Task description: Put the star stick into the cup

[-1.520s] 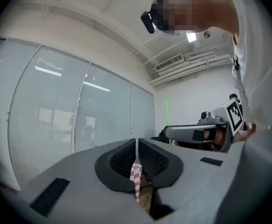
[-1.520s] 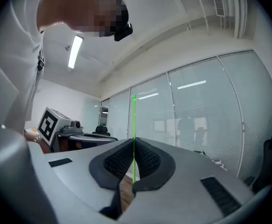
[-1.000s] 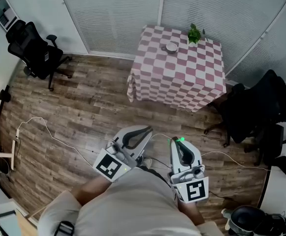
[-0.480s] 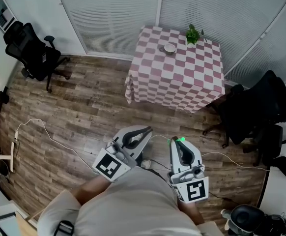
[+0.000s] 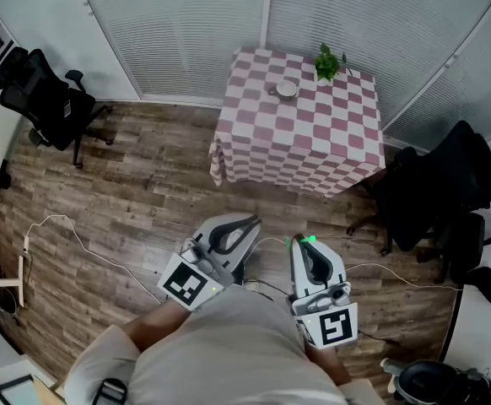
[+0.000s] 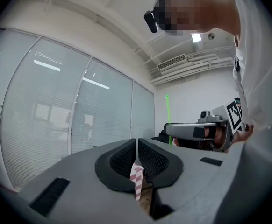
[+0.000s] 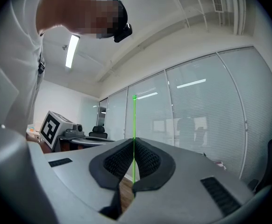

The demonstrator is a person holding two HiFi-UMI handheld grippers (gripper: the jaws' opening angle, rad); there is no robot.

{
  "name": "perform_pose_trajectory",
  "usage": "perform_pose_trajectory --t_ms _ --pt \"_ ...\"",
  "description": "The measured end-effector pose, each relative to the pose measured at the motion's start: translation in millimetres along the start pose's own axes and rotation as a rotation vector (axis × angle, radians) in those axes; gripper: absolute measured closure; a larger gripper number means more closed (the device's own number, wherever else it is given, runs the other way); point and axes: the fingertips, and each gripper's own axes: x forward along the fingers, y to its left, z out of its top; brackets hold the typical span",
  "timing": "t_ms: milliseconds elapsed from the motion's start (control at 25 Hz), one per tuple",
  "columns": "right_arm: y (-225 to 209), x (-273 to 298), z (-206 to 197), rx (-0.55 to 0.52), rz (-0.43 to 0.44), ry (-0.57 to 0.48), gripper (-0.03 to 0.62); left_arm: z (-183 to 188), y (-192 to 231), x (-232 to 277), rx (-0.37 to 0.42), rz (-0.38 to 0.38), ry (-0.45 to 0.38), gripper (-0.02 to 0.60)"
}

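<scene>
A thin green star stick (image 7: 134,125) stands upright between the jaws of my right gripper (image 7: 134,146), which is shut on it; its star tip (image 7: 134,97) is at the top. In the head view the right gripper (image 5: 301,246) is held low in front of the person's body, with the stick's green tip (image 5: 307,240) showing. My left gripper (image 5: 247,224) is beside it, shut and empty (image 6: 136,146). The small white cup (image 5: 286,89) sits on the far checkered table (image 5: 296,142), well away from both grippers.
A potted plant (image 5: 326,61) stands on the table near the cup. Black office chairs stand at the left (image 5: 43,95) and right (image 5: 435,188). Cables (image 5: 68,226) run over the wood floor. Glass walls with blinds close the far side.
The table and chairs have shifted slightly down and left in the head view, as the person moves toward the table. Both grippers keep their pose and grip.
</scene>
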Motion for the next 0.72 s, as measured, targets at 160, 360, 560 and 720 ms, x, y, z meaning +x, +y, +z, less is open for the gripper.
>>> perform_pose_trajectory --t_ms 160,360,560,720 --pt "-12 19 -1 0.001 -0.002 -0.004 0.562 -2 18 15 -0.011 -0.005 0.002 0.537" --pt "-28 48 -5 -0.001 -0.008 0.01 0.562 -3 44 33 -0.016 -0.015 0.012 0.537" --pt "-40 75 -8 0.018 -0.028 0.006 0.562 -4 69 44 -0.018 -0.026 0.014 0.537" --pt "-49 98 -8 0.033 -0.046 0.005 0.562 -3 91 55 -0.025 -0.036 0.01 0.537"
